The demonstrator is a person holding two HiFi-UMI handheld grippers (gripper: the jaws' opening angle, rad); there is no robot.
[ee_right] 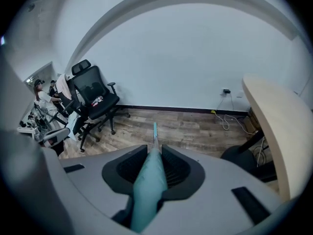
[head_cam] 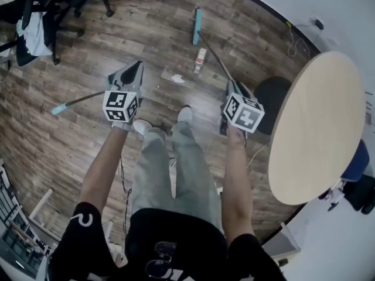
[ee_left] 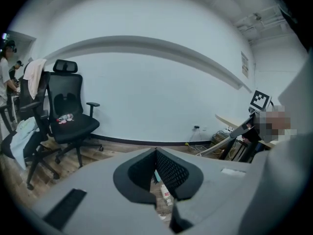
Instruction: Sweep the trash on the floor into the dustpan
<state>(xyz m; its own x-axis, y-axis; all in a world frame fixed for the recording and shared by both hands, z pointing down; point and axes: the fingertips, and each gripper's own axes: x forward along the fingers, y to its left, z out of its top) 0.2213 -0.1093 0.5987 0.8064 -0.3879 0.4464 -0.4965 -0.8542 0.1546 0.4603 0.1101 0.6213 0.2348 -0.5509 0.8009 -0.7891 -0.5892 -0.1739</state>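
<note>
Wood-plank floor seen from the head view, with a round table to the right and an office chair at top left. Broom head rested on the boards far ahead, and the broom handle ran back to the right gripper. Trash lay between the grippers and near the broom head: a small carton and a white scrap. A teal-tipped rod stuck out leftward from the left gripper; could not tell whether it belonged to a dustpan.

Left gripper view: jaw tips met, clamped on the rod low down. The carton showed through the slit below.

Right gripper view: jaws were closed tight on the teal handle, which pointed toward the wall.
</note>
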